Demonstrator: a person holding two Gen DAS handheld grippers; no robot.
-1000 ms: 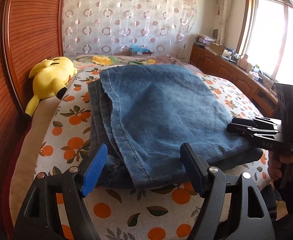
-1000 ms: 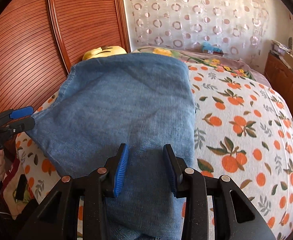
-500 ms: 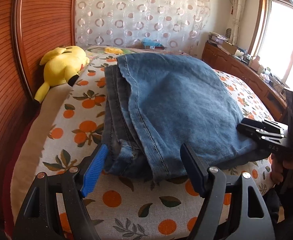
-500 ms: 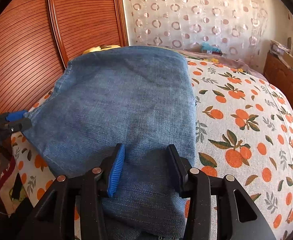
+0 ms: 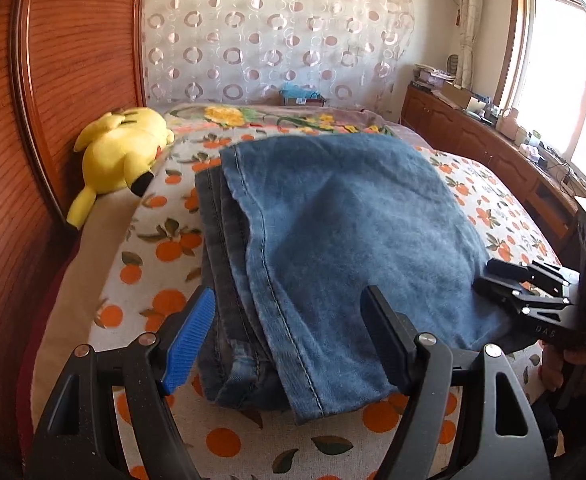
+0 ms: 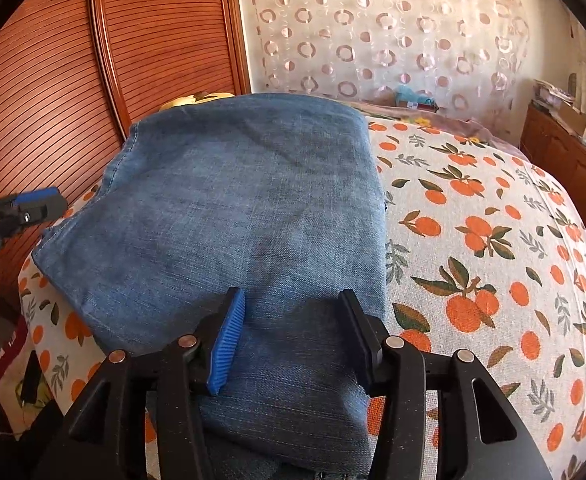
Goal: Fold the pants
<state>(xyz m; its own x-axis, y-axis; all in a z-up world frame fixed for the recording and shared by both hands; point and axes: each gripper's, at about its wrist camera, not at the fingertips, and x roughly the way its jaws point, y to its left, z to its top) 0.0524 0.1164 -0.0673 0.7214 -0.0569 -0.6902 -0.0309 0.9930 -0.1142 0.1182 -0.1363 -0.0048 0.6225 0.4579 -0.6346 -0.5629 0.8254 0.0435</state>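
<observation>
Bed [image 5: 165, 248], orange-print cover: fills both views. Jeans [image 5: 345, 240], folded into a layered stack, lying flat at the bed's centre. Yellow plush toy [image 5: 121, 148]: at 10 o'clock from the jeans, against the headboard. Left gripper [image 5: 285, 336]: spread wide, over the jeans' near edge, pinching nothing. Right gripper [image 6: 289, 336]: jaws just been opening, parted above the denim, pads off the cloth.
</observation>
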